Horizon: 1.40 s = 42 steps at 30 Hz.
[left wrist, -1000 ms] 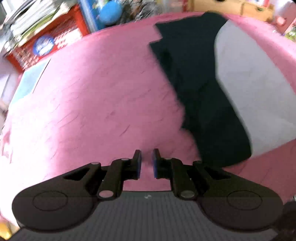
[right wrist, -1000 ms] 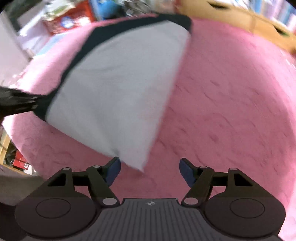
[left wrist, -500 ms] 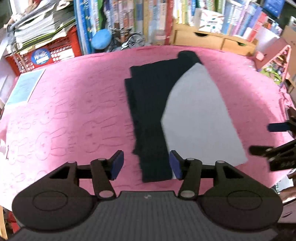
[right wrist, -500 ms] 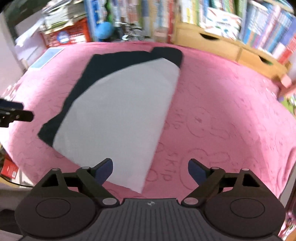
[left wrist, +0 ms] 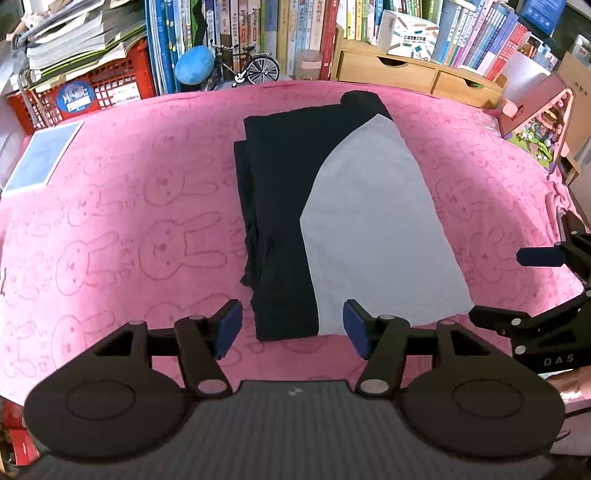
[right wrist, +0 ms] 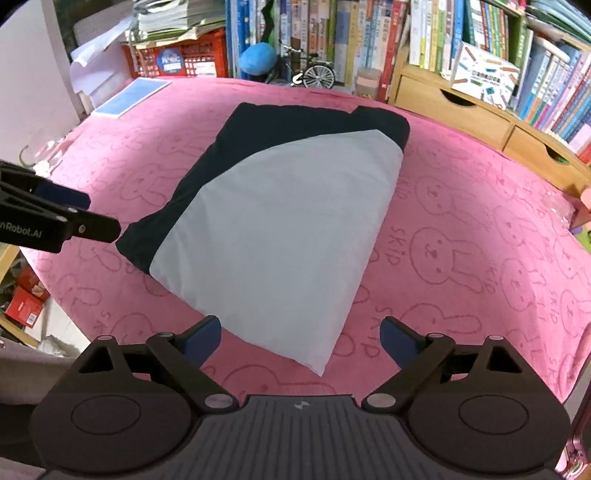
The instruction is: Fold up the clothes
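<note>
- Left wrist view: left gripper (left wrist: 291,325) hangs over the near edge of the table (left wrist: 122,206), jaws spread wide, nothing between them.
- Folded garment (left wrist: 332,206), black with a light grey panel, lies flat mid-table, running from near edge toward far edge; its near end sits just ahead of the left jaws, not touched.
- Black part is on the left side of the garment, grey panel on the right; small black collar bump at the far end.
- Table is covered by a pink cloth (left wrist: 110,258) printed with bunny outlines and "SKIP" text.
- Blue booklet (left wrist: 42,158) lies flat at the far-left corner of the table.
- Right gripper (left wrist: 517,288) shows at the table's right edge, apart from the garment.
- Right wrist view: right gripper jaws wide open, empty, above the near edge; the garment's grey corner (right wrist: 317,362) points between them without contact.
- Left gripper enters at the left, its tip close beside the black corner (right wrist: 133,243); contact cannot be told.
- Behind the far edge: red crate (left wrist: 92,92) stacked with papers, rows of books (left wrist: 258,33), blue plush ball (left wrist: 194,65), model bicycle (left wrist: 251,68), wooden drawer unit (left wrist: 417,74).
</note>
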Motion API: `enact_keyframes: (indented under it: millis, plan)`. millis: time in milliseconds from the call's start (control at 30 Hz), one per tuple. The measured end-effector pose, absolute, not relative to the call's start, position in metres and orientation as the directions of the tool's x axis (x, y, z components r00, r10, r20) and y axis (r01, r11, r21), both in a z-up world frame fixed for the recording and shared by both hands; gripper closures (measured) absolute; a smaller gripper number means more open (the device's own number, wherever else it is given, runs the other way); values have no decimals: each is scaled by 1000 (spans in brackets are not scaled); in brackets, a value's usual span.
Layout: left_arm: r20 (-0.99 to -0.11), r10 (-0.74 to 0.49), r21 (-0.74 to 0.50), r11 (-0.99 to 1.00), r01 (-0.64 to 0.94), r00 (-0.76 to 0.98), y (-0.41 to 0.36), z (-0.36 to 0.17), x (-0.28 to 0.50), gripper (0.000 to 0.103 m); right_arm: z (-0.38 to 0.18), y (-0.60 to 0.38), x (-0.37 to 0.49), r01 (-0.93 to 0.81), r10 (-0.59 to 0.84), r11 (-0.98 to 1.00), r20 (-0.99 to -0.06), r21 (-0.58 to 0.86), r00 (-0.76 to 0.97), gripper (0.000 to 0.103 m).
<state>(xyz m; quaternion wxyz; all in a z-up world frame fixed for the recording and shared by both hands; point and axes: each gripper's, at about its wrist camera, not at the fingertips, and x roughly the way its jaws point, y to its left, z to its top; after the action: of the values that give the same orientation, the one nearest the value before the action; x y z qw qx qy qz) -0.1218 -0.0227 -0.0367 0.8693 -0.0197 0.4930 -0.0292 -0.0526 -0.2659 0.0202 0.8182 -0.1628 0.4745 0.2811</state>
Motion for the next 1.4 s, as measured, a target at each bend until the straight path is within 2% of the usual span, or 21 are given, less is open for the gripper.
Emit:
enact_keyframes:
  millis: [333, 567, 833, 933, 1000, 1100, 1167, 1300, 1400]
  plan:
    - [-879, -83, -95, 996, -1, 469, -12, -49, -121, 41, 17, -261, -54, -598, 284, 801, -877, -6, 388, 9]
    - [-879, -65, -118, 989, -84, 472, 13, -59, -125, 41, 13, -253, -55, -590, 262, 807, -888, -13, 379, 8]
    - [-863, -97, -239, 943, -232, 495, 67, -76, -137, 42, 6, -194, -63, -737, 296, 664, -863, -123, 410, 9]
    - [-855, -117, -264, 936, -231, 505, 76, -82, -143, 42, -1, -167, -67, -792, 359, 604, -856, -91, 372, 20]
    - [-852, -134, -278, 935, -221, 506, 79, -85, -146, 42, -9, -148, -69, -820, 376, 567, -861, -79, 343, 40]
    - [-844, -157, -293, 935, -197, 513, 82, -88, -147, 42, -26, -122, -67, -837, 370, 541, -872, -79, 322, 50]
    - [-834, -172, -305, 935, -180, 524, 83, -87, -147, 42, -39, -110, -61, -839, 363, 541, -886, -51, 288, 53]
    - [-806, -203, -332, 933, -141, 555, 80, -82, -138, 42, -53, -90, -54, -871, 378, 491, -897, -17, 230, 53]
    - [-795, -227, -337, 937, -97, 563, 71, -81, -123, 42, -38, -96, -44, -889, 433, 448, -893, 97, 121, 54]
